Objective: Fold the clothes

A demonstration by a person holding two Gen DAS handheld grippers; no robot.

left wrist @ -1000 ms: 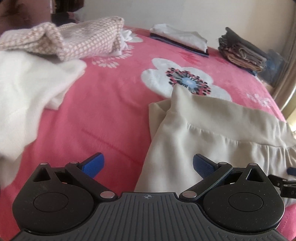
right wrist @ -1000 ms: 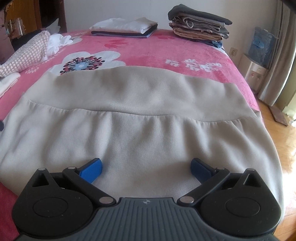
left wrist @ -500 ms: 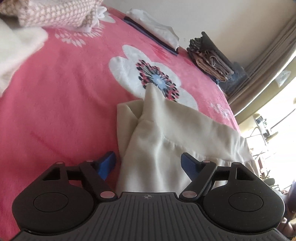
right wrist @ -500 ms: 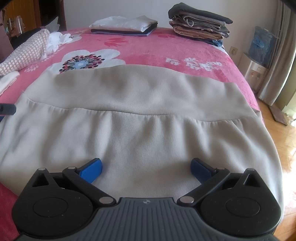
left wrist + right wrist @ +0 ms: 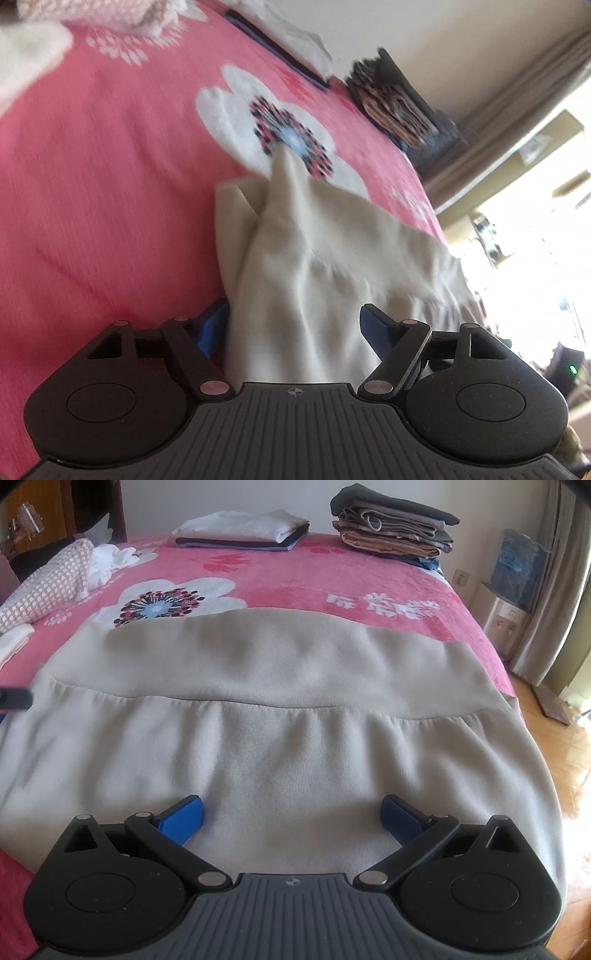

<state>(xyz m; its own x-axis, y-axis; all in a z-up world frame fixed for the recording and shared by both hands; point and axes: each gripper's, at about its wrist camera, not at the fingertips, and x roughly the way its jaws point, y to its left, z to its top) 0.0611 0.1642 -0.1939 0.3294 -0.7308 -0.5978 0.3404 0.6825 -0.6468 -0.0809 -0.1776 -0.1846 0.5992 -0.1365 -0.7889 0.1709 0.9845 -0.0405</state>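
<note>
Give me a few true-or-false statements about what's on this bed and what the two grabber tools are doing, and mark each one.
1. The beige garment lies spread across the pink flowered blanket. True.
2. The right gripper is clamped shut on the cloth. False: its blue fingers stand wide apart above the garment.
3. Two stacks of folded clothes sit at the far end of the bed: one white-topped stack, one grey and brown stack. True.
4. The left gripper points at bare blanket. False: the garment's edge lies between its fingers.
5. The pink checked garment is folded on the tall stack. False: it lies loose at the bed's left side.
</note>
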